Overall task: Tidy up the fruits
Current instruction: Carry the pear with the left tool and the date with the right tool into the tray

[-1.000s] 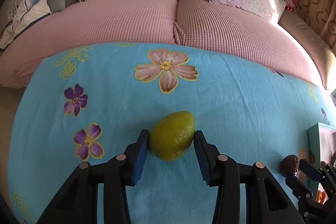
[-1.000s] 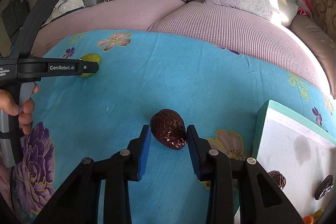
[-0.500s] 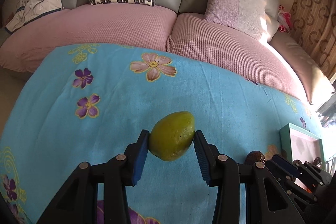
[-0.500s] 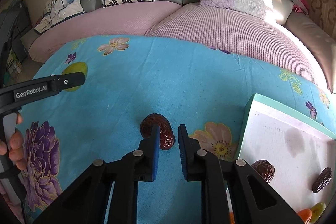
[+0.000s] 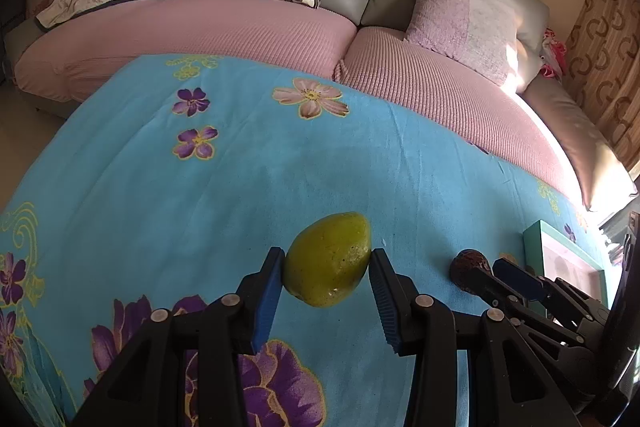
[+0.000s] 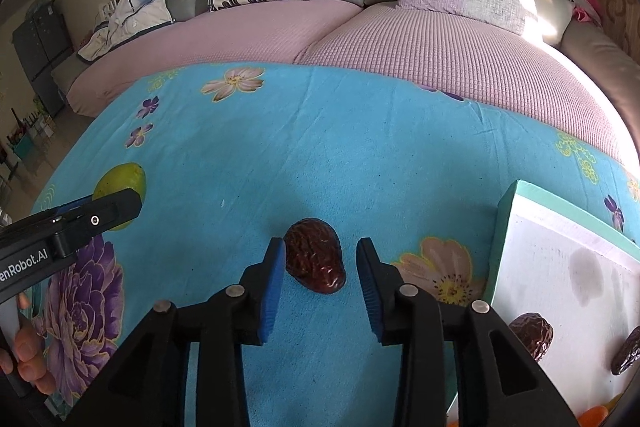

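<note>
A yellow-green, egg-shaped fruit (image 5: 327, 259) is held between the two blue ribbed pads of the left gripper (image 5: 328, 277), the jaws closed onto its sides. It appears to be carried clear of the turquoise flower-printed cloth (image 5: 240, 187) that covers the table, presumably so that it can be taken across to the tray. In the right wrist view the same fruit (image 6: 120, 183) is seen near the left edge of the cloth, partly hidden behind the black finger of the left gripper.

The right gripper (image 6: 320, 277) is set with its jaws fairly wide around a dark brown, wrinkled, glossy date-like fruit (image 6: 316, 261). The left pad appears to touch it or nearly so, while a clear gap is left at the right pad, so the fruit cannot be judged as gripped. Whether it rests on the cloth cannot be told for certain.

A shallow white tray with a mint-green rim (image 6: 505, 211) is placed at the right edge of the cloth, close to the right gripper, evidently as the collecting place. Two more dark wrinkled fruits (image 6: 532, 335) are already laid in it, and something orange (image 6: 596, 417) is glimpsed at its near end. A closing of the right jaws is judged to be needed next.
</note>
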The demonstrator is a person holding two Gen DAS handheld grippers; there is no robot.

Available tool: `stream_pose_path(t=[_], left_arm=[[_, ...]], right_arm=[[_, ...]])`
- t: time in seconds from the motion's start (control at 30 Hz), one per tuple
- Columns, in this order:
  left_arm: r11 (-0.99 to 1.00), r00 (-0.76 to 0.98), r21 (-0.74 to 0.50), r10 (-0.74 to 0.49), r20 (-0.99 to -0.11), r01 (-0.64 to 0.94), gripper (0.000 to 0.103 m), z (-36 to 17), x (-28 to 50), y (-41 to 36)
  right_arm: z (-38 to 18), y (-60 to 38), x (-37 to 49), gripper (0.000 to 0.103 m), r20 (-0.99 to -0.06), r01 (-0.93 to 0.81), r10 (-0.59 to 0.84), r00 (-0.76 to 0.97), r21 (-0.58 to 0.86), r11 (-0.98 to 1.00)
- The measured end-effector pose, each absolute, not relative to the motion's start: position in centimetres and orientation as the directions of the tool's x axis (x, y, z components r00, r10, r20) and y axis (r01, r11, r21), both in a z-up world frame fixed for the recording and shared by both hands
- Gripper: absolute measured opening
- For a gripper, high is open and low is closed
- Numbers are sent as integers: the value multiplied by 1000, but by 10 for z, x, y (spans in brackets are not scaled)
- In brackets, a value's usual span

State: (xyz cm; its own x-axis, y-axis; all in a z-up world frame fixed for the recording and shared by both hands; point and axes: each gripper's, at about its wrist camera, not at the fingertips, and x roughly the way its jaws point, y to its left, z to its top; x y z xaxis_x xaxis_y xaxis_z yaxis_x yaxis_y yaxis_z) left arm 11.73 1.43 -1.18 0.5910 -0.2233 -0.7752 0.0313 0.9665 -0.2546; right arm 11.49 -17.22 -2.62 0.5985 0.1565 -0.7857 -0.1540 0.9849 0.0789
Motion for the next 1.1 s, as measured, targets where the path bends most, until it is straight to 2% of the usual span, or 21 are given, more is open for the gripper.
stream_pose_path(t=[0.2, 0.27, 0.5, 0.9, 1.1], left_arm=[[963, 581, -270, -232, -780, 23, 46, -17, 118, 17], [961, 581, -275, -237, -778, 24, 46, -17, 118, 17], [957, 593, -289, -256, -763, 42, 46, -9, 115, 14], [942, 624, -308, -322, -712, 133, 46, 21, 98, -6], [934, 628, -305, -352, -694, 187, 46, 33, 90, -21]], right_arm=[[-35, -160, 119, 39, -810, -178, 132, 572, 34, 983], [-35, -159, 117, 36, -808, -182, 131, 574, 31, 983], [-23, -156, 103, 36, -790, -185, 134, 598, 27, 982], [26, -186, 41, 36, -721, -65, 87, 688, 58, 996], [36, -219, 9, 36, -715, 23, 34, 698, 69, 997]])
